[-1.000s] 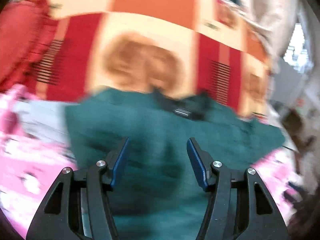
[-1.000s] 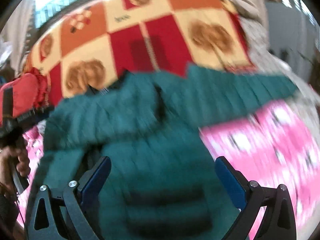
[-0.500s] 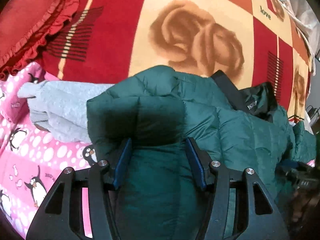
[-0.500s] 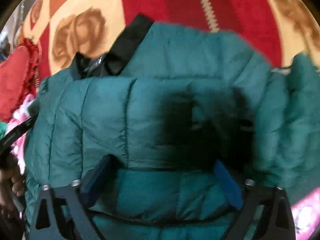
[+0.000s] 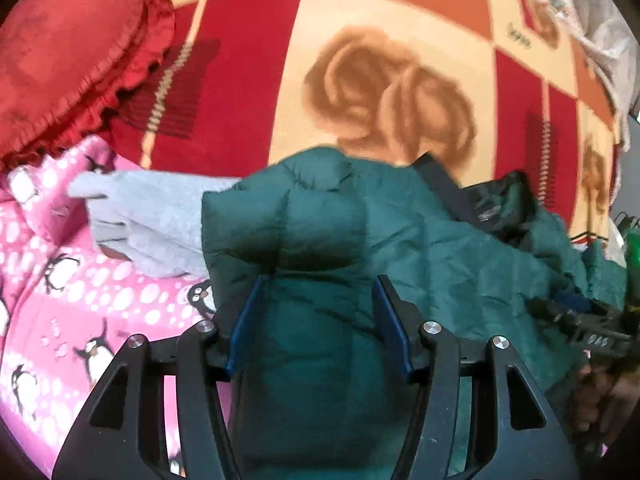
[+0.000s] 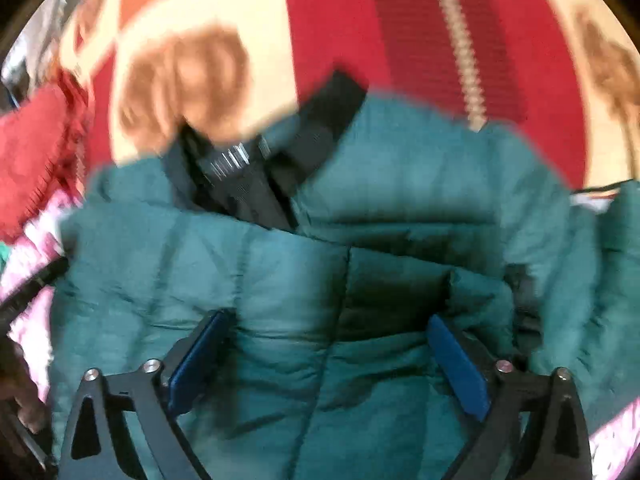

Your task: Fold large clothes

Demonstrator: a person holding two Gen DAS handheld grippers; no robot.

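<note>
Nearest in the left wrist view we see the left gripper (image 5: 318,300), blue pads at a middling gap with a thick puffy fold of the green down jacket (image 5: 460,248) bulging up between them. The padding fills the gap and meets both pads, so we read this as a grip on the jacket. What lies under the fold near the gripper base is hidden in shadow.

In the right wrist view the right gripper (image 6: 328,344) has its jaws spread wide and opening further; the green down jacket (image 6: 280,280) lies between them, and the pads sit at the fabric without clearly pinching it. This view is motion-blurred, so we cannot tell if the pad tips dig in.

Just past the left gripper, at the left, a grey garment (image 5: 152,216) sticks out from under the jacket, its far part covered. Both lie on a pink penguin-print blanket (image 5: 60,300). At the right edge of the left view, the other gripper and a hand (image 5: 600,392) show dark and cut off.

Mid-distance, the jacket's black collar (image 6: 320,120) with a label lies open; the label text is unreadable.

Farther back, a red, orange and cream blanket with brown rose shapes (image 5: 392,92) spreads under the jacket's top edge. A red frilled cushion (image 5: 68,52) sits at far left, partly cropped.
</note>
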